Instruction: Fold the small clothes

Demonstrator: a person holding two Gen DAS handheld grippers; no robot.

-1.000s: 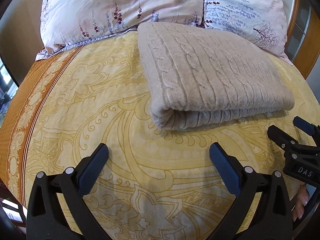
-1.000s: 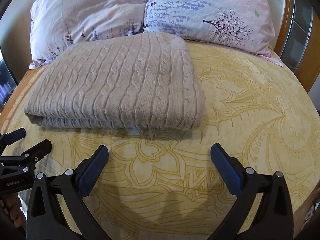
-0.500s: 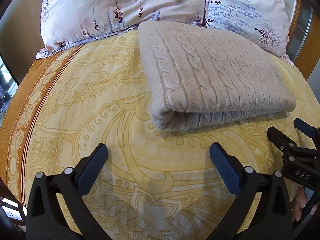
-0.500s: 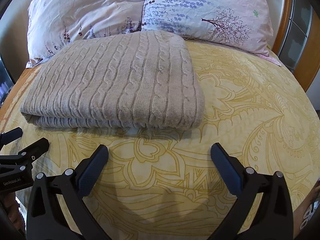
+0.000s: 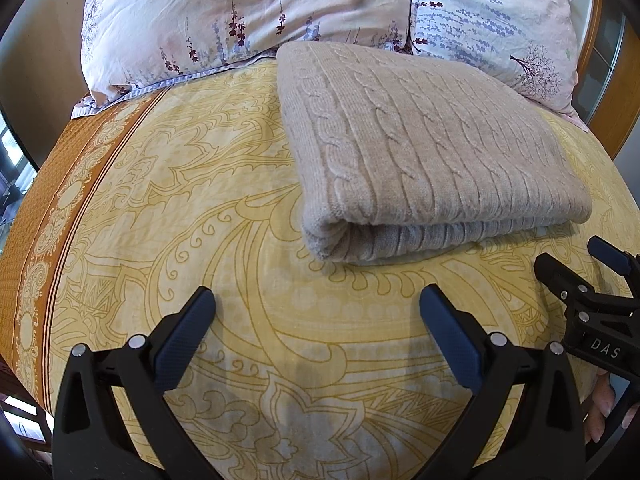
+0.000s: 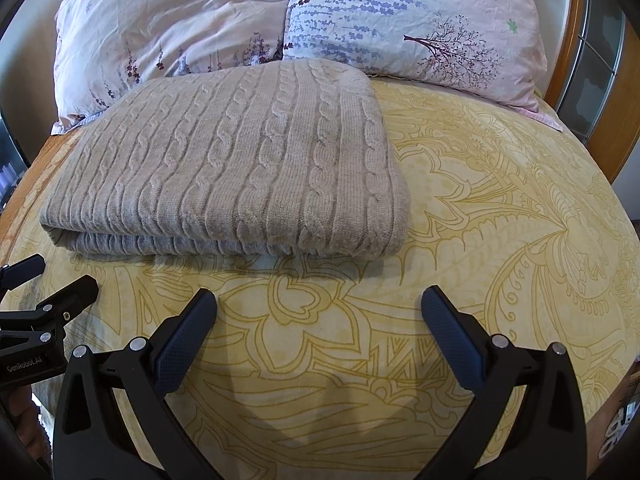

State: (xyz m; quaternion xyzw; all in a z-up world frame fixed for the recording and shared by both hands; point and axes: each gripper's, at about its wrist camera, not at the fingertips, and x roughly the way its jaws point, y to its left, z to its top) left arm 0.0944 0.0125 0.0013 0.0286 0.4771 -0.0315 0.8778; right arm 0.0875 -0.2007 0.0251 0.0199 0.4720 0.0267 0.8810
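Observation:
A beige cable-knit sweater (image 5: 424, 152) lies folded in a neat rectangle on the yellow patterned bedspread (image 5: 200, 216), its folded edge toward me. It also shows in the right wrist view (image 6: 240, 168). My left gripper (image 5: 318, 304) is open and empty, a short way in front of the sweater's left corner. My right gripper (image 6: 320, 304) is open and empty, in front of the sweater's right corner. Each gripper shows at the edge of the other's view: the right one (image 5: 576, 268) and the left one (image 6: 48, 280).
Two floral pillows (image 6: 176, 28) (image 6: 412, 20) lie behind the sweater at the head of the bed. A wooden bed frame (image 6: 568, 36) rises at the right. An orange border band (image 5: 48, 208) runs along the bedspread's left side.
Both grippers have drifted slightly, so the sweater sits a little lower and nearer in the views. Both stay open and empty. The sweater has not moved.

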